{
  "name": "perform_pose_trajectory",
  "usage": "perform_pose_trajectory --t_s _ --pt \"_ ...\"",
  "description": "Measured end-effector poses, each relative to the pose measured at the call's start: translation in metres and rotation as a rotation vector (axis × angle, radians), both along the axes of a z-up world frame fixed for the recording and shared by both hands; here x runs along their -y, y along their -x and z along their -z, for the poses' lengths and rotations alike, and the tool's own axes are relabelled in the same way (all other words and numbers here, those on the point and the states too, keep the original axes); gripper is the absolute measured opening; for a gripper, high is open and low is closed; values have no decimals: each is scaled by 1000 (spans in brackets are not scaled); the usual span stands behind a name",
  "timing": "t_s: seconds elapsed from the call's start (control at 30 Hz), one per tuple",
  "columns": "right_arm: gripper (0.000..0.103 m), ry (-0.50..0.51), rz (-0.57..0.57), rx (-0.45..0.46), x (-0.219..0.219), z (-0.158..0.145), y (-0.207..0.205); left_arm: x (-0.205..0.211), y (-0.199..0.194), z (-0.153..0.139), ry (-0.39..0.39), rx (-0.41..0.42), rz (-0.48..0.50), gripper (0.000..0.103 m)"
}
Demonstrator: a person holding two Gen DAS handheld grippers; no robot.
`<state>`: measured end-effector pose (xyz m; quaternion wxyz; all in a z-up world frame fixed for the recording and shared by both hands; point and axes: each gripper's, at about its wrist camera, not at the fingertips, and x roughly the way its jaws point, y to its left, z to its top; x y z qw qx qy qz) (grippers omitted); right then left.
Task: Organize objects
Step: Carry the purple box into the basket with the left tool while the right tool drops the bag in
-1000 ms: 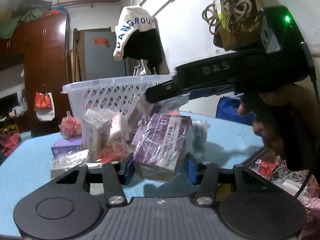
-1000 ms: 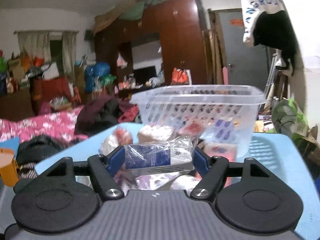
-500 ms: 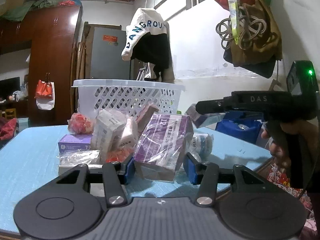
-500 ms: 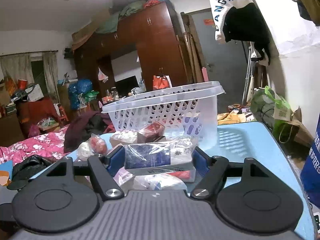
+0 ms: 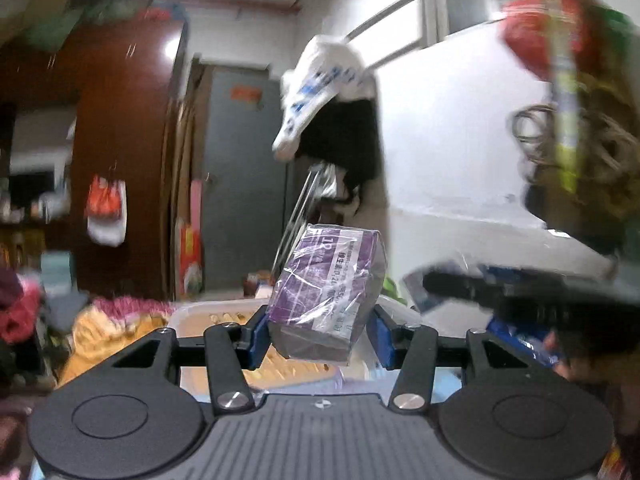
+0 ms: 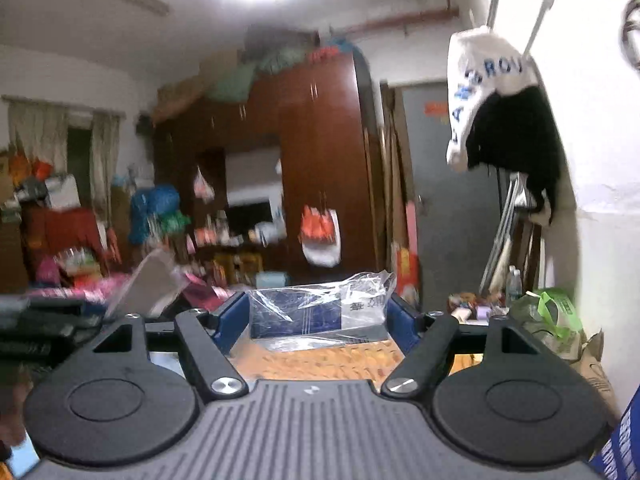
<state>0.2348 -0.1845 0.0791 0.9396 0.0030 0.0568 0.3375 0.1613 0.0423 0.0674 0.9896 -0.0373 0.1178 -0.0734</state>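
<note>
Aloft, left claw (image 5: 318, 334) grips a purple box (image 5: 326, 292) — right claw (image 6: 318, 320) a blue box (image 6: 316, 314) — "ROU" on cloth (image 6: 486, 76).

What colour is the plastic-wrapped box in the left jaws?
Purple, with a white label panel: the plastic-wrapped box, clearest in the left wrist view.

Left gripper (image 5: 318, 330) sits centre-bottom of its own view, pointing roughly level, blue pads (image 5: 256, 334) clamped on a plastic-wrapped purple box (image 5: 326, 292) that stands tilted between them, raised. Right gripper (image 6: 320, 316) is centre-bottom of its own view, also near level, blue pads (image 6: 230, 320) pressed on both ends of a wrapped dark blue box (image 6: 316, 314) lying flat across the gap. In the left view the right gripper shows from the side as a blurred black bar at right of the frame, a hand (image 5: 576, 364) gripping underneath. In the right view the left gripper shows blurred at the left edge.
</note>
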Motion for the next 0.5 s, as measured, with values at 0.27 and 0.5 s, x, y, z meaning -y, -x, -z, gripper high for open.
perform_pose_trajectory --t_s 0.27,0.5 --pt "102 64 51 -59 -9 5 -39 -1 -63 19 32 -145 -71 100" --pt "103 -50 -16 -125 43 31 18 -16 28 32 59 5 -20 103"
